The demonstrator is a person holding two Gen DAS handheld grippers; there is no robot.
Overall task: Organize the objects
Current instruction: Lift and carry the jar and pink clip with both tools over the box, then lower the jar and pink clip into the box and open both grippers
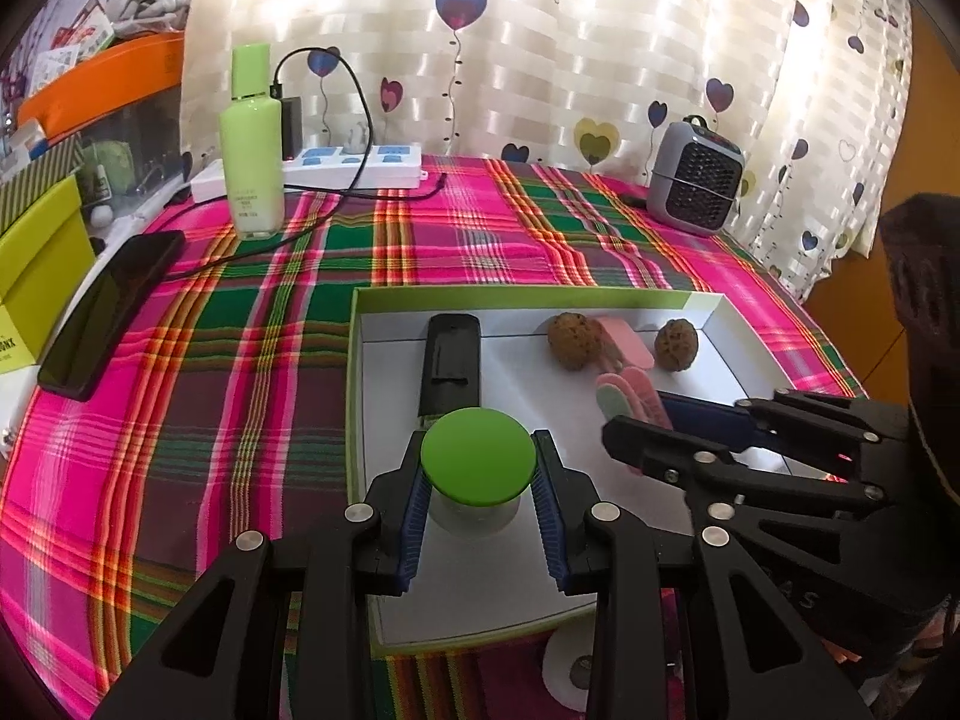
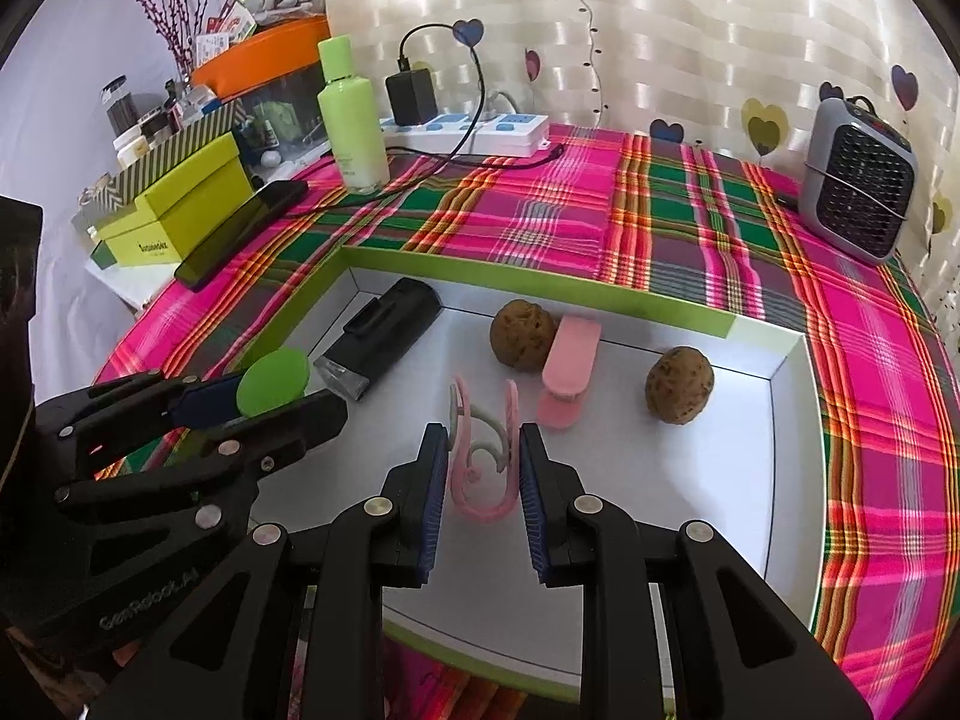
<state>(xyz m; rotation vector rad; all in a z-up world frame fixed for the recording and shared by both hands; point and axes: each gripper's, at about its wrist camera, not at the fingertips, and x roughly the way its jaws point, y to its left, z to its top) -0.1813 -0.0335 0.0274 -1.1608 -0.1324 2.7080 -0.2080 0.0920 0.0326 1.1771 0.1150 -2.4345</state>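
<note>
Two hand-held grippers over white box tray (image 2: 780,480) on plaid tablecloth (image 1: 240,360), left (image 1: 478,468) clamping green-lidded jar (image 1: 478,456), right (image 2: 483,462) pinching pink clip (image 2: 480,468), heart-print curtain (image 1: 540,60) behind.

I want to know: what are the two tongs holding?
Left tongs pinch a small jar by its green lid; right tongs squeeze a pink clip by its sides.

Green-lidded jar (image 1: 478,459), pink clip (image 2: 480,450) (both inside box (image 2: 540,282)).

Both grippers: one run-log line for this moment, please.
left gripper: shut on green-lidded jar | right gripper: shut on pink clip | both over white tray
</note>
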